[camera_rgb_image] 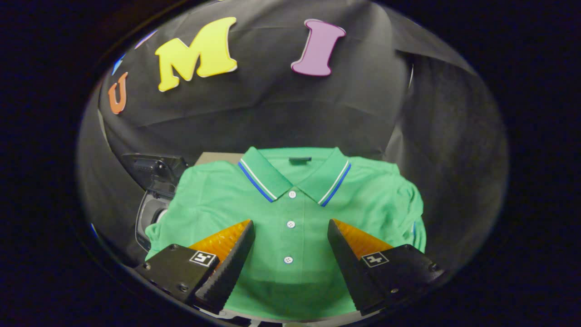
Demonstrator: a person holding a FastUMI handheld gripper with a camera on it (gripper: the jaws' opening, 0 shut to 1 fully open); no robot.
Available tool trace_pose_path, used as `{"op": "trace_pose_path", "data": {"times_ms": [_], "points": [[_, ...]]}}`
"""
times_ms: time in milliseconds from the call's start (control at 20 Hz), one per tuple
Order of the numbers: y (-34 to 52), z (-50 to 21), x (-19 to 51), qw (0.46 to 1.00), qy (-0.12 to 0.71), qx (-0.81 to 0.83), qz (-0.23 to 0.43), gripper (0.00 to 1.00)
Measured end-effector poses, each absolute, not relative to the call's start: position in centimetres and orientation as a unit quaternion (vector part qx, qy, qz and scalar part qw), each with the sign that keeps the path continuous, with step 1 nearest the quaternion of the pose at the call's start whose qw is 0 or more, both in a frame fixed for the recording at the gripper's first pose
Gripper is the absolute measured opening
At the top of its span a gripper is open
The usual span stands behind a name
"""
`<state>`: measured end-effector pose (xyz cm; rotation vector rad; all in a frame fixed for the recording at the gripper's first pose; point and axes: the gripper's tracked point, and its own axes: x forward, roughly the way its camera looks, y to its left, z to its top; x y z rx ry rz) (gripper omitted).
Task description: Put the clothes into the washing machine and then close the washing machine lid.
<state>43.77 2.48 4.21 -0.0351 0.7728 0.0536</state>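
Your green polo shirt lies spread flat on the bench just ahead of and under the hand-held gripper, collar away from you, button placket running straight between the fingers, which stand wide apart and grip nothing, poised above the cloth.

The fisheye camera rides on the gripper, looking forward and slightly down along its two spread fingers from close above a green polo shirt, with the booth's black cloth wall beyond.
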Motion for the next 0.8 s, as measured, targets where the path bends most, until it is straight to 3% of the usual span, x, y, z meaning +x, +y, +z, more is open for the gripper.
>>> {"op": "trace_pose_path", "data": {"times_ms": [250,550,800], "points": [[2.9,4.1,44.1,0.929,0.369,-0.002,-0.015,0.96],[3.2,4.2,44.0,0.922,0.387,-0.008,-0.020,0.96],[3.3,4.2,43.5,0.903,0.428,0.000,-0.025,0.88]]}}
